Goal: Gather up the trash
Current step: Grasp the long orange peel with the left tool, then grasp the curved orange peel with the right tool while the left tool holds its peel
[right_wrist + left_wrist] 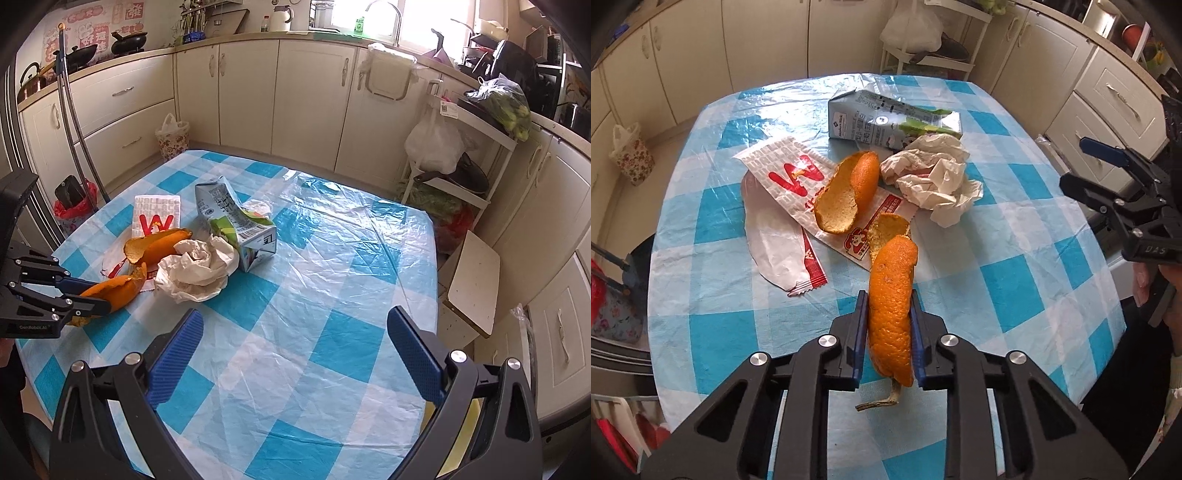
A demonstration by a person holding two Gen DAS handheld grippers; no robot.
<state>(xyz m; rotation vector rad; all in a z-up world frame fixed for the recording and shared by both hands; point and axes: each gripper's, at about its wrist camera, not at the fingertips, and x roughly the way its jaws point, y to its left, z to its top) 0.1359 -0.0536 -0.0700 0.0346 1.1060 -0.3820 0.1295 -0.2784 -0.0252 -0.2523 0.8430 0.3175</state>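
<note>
Kitchen; a table [1015, 280] under a blue-checked cloth carries the trash. Nearest, the left gripper [888, 325] is clamped on an orange peel strip [892, 310], long axis pointing away toward the milk carton [886, 118], probably lifted clear for disposal. Beyond it lie a second peel [846, 195], wrappers [798, 181] and crumpled paper [934, 177] before the carton. The right gripper [295, 354] hovers wide apart, holding nothing.

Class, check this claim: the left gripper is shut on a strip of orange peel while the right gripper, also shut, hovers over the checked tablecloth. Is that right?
Not quite. The right gripper is open, its jaws spread wide apart with nothing between them, as the right wrist view shows. The rest holds: the left gripper is shut on the orange peel, above the checked tablecloth.
</note>
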